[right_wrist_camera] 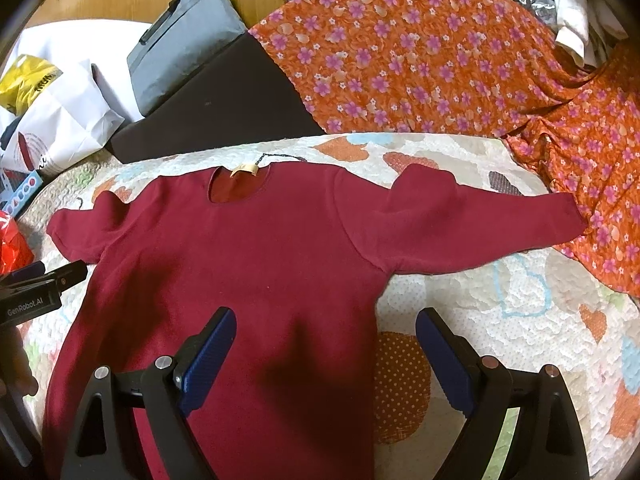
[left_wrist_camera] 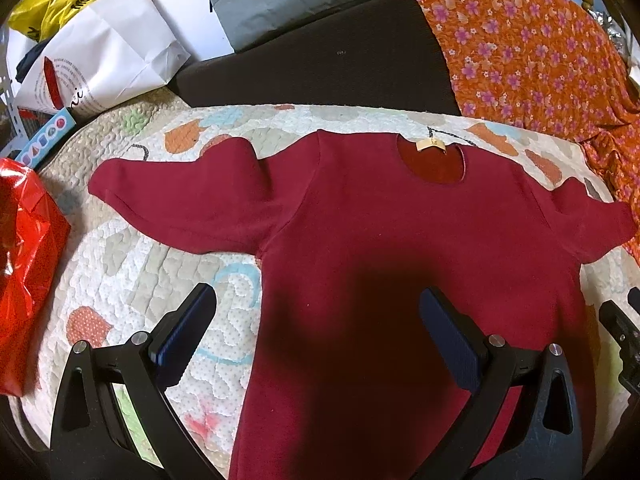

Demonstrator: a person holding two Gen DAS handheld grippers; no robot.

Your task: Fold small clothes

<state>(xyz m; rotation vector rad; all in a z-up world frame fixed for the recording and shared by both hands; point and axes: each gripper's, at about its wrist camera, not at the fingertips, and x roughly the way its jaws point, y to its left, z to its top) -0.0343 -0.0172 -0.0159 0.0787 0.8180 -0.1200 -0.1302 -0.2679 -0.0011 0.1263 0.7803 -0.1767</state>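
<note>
One dark red long-sleeved knit top (left_wrist_camera: 400, 240), judged soft, light and limp, best pinched at a sleeve cuff (left_wrist_camera: 100, 184); left gripper (left_wrist_camera: 316, 336) and right gripper (right_wrist_camera: 324, 348) held apart, empty.

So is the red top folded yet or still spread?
Spread: the red top lies flat on the quilt, both sleeves out sideways.

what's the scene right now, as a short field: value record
garment: dark red long-sleeved top, spread flat, neck away from the cameras, unfolded
sleeves: both stretched out sideways
label: pale tag at the neckline
surface: quilted patterned cover
left gripper: open, over the top's left edge
right gripper: open, over the top's right edge
nearby: orange floral cloth behind, red plastic bag at left
</note>
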